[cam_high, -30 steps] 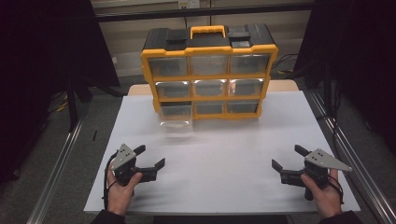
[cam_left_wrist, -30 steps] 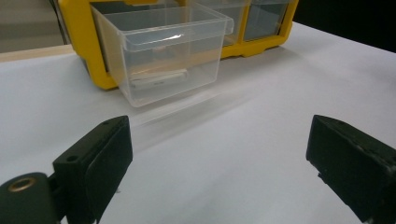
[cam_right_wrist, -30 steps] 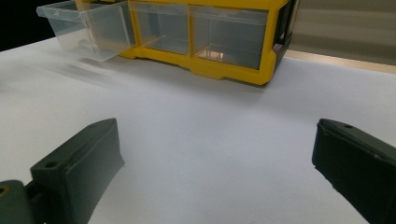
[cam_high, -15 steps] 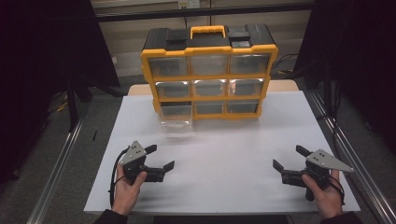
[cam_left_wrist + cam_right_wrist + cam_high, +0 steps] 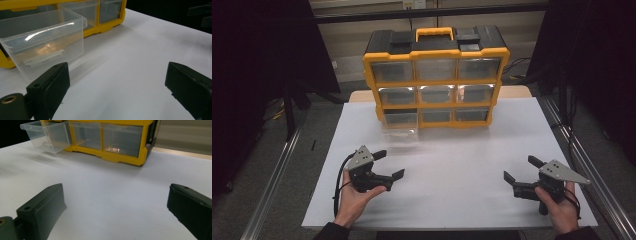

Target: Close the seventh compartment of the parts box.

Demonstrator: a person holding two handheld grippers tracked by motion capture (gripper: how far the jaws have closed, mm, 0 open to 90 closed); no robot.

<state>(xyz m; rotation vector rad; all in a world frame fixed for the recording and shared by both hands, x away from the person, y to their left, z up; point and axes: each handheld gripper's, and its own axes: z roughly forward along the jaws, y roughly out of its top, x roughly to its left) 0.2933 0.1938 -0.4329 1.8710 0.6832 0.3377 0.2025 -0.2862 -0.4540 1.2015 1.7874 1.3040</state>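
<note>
High view: left gripper [image 5: 389, 164], jaws wide apart and empty, hovers over the white table [image 5: 452, 190] near its front left, aimed at the clear drawer [image 5: 399, 121] pulled out of the yellow organizer's [image 5: 435, 75] bottom-left slot. Right gripper [image 5: 521, 169], equally wide and empty, sits front right, well apart from the organizer.

Organizer cases [image 5: 435, 75]: one is standing ahead of the tools.
Clear drawers: nine, in three rows of three.
Drawers [image 5: 45, 45] sticking out: one.
Carry handles [image 5: 434, 33]: one.
Tools: two, left tool [image 5: 388, 164] and right tool [image 5: 519, 169].
Hands gripping tools: two.
</note>
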